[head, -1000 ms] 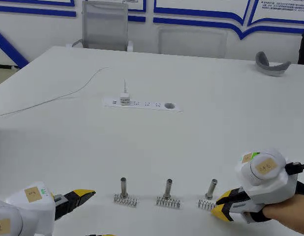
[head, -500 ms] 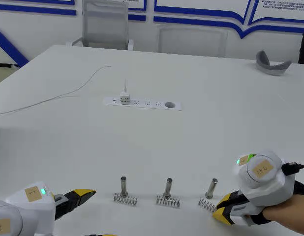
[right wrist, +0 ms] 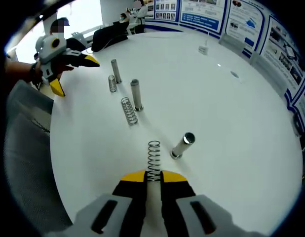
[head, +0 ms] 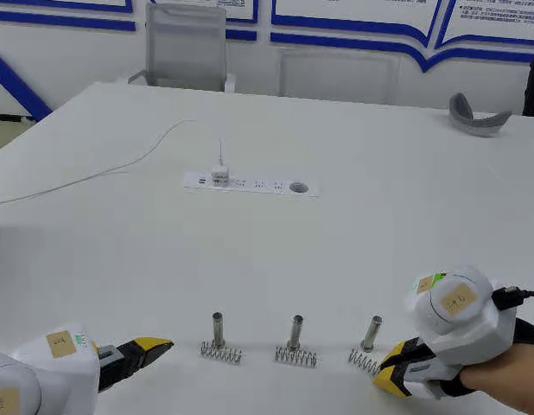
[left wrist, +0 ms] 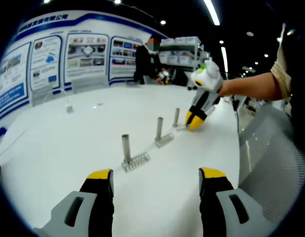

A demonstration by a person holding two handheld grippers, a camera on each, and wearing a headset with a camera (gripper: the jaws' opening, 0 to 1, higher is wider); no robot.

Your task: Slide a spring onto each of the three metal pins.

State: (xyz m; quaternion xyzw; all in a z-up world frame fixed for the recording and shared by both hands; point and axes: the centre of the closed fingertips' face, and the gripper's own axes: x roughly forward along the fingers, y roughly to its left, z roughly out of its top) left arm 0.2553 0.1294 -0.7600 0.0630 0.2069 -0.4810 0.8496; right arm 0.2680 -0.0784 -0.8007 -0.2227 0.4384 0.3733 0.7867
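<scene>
The right claw (head: 386, 373) has drawn slightly back toward the person, to the right of the middle pin (head: 295, 331). The left claw (left wrist: 156, 174) has barely shifted. The right claw's jaws are pinched on the near end of the right spring (right wrist: 153, 157). That spring lies flat on the counter (head: 353, 251), just beside the right pin (right wrist: 182, 144). The left claw gapes wide with nothing in it, well to the left of the middle pin. The middle spring (head: 295, 355) lies at the middle pin's foot. The left spring (head: 220, 351) lies at the foot of the left pin (head: 217, 328). No spring is on a pin yet.
</scene>
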